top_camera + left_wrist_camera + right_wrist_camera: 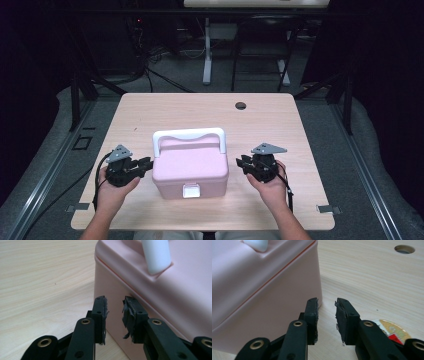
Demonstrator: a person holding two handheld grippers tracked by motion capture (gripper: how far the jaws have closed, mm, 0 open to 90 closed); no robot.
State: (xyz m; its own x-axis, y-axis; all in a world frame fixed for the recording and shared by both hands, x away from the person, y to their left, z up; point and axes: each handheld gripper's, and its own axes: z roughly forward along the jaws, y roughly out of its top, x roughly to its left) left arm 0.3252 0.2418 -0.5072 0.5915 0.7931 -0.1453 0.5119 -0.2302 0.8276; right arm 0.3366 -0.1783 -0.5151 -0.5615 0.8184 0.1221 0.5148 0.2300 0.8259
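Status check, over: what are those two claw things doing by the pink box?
Left gripper and right gripper open, empty, flanking the pink box. Box shut, white handle up. Nothing in the way.

You face a light wooden table (150,107) with a round cable hole (240,106) at its one o'clock edge. Grey carpet (320,130) surrounds it. At twelve o'clock, a white desk (255,3) stands on a white leg (206,50), cables (150,60) trailing beside it. Darkness covers the room's sides.

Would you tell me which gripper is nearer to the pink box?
Left. The left gripper sits almost against the pink box on its left side; the right gripper is off its right side with a wider gap.
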